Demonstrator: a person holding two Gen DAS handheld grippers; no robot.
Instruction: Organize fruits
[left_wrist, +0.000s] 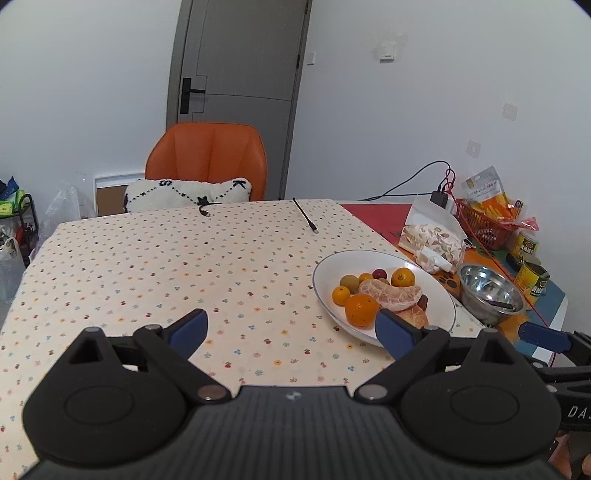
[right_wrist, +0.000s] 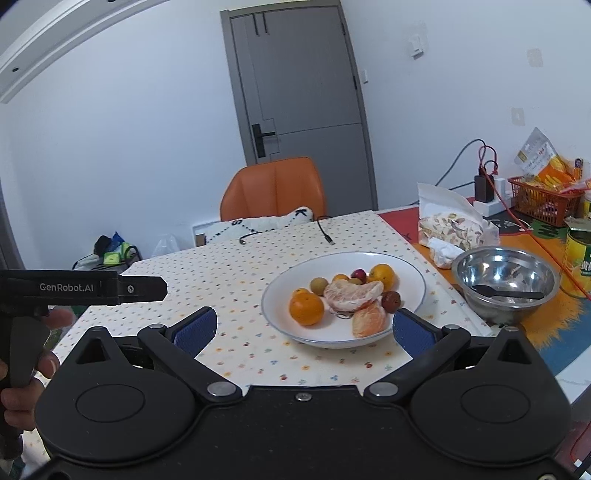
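Left tongs (left_wrist: 291, 332): blue pads wide apart, nothing between them, held over the near edge of the counter (left_wrist: 147, 266). Right tongs (right_wrist: 304, 330): also spread and empty, poised just short of the near rim of the white plate (right_wrist: 288, 280).

Fruit location: all of it lies on the white plate, toward the right side of the floral cloth. Nearest the rim is a peeled orange segment cluster (right_wrist: 369, 321) and a whole orange (right_wrist: 306, 308); behind those, a large peeled pomelo piece (right_wrist: 351, 295), a dark red jujube (right_wrist: 390, 301), small tangerines (right_wrist: 382, 275) and a greenish-brown kiwi (right_wrist: 318, 284).

Right of the plate, near the counter's right edge: steel bowl (right_wrist: 506, 280) holding only a black spoon (right_wrist: 509, 293).

Progress, as judged: sorting not yet begun. Fruits mixed in one pile, neither tool gripping anything. All picking and placing remains.
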